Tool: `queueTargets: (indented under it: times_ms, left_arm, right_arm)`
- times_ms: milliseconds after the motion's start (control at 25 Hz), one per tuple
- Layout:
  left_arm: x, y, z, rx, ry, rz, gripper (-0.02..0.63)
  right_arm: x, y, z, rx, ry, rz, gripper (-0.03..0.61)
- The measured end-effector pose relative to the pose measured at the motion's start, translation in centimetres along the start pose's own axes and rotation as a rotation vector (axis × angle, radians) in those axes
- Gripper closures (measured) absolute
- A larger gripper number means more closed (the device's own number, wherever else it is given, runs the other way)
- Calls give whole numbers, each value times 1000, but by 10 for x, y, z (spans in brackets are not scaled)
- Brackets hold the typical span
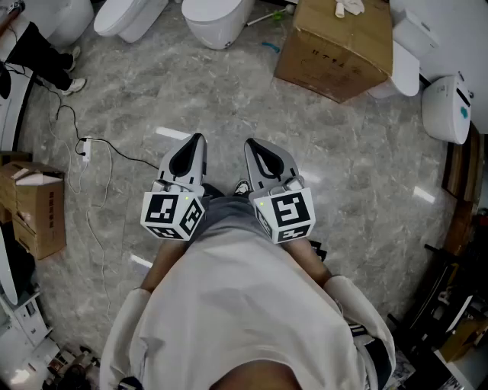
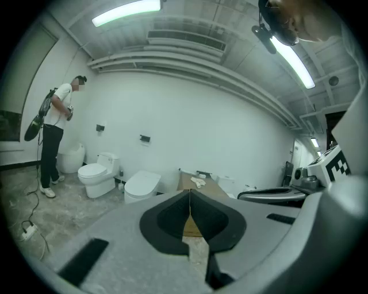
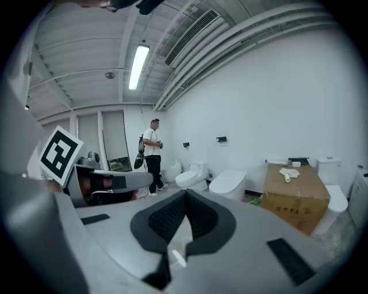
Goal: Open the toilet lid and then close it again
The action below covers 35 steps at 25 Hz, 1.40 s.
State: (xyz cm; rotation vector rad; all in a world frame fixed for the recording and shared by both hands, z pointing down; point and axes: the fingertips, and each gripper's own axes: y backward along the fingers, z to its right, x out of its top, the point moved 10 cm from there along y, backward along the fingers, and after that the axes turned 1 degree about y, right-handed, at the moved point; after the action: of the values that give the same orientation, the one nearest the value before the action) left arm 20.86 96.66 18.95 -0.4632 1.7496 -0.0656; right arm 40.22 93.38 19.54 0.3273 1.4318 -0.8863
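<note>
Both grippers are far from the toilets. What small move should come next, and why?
Probably step forward toward the nearest toilet, left of the cardboard box. The left gripper and the right gripper are both shut, empty and over floor, well short of it, so nothing can be lifted yet.

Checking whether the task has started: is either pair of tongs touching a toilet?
No: in the head view the left tongs and right tongs hang over floor, short of the toilets.
</note>
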Motion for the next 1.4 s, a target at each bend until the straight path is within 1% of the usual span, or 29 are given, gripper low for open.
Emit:
queueTargets:
  times_ms: [160, 360, 400, 520, 600, 720, 840, 1000, 1200, 1400]
  left_arm:
    - [-5, -9, 3, -2, -12, -17, 606]
    - [-10, -11, 0, 6, -29, -60, 606]
    - [-12, -12, -1, 7, -32, -68, 606]
    - [-17, -16, -2, 6, -35, -90, 606]
    - [-20, -20, -5, -2, -14, -95, 606]
    - [-22, -30, -14, -31, 32, -100, 606]
    - [-19, -41, -24, -44, 19, -110, 607]
    - [-12, -58, -41, -64, 40, -116, 607]
    - [2, -79, -76, -74, 50, -119, 607]
    - [25, -104, -121, -85, 42, -132, 607]
  right_arm:
    - [-7, -1, 11, -8, -18, -16, 569]
    - [-12, -5, 19, -28, -36, -35, 569]
    - [-14, -6, 21, -41, -57, -37, 569]
    - [-23, -6, 31, -83, -162, -36, 568]
    - [-27, -7, 35, -91, -189, -43, 568]
    - [-28, -17, 35, -87, -172, -67, 568]
    - [-25, -30, 36, -95, -152, -87, 567]
    - [-16, -54, 38, -87, -136, -107, 566]
    - [0, -100, 38, -78, -111, -135, 568]
    - [18, -155, 34, -69, -104, -167, 566]
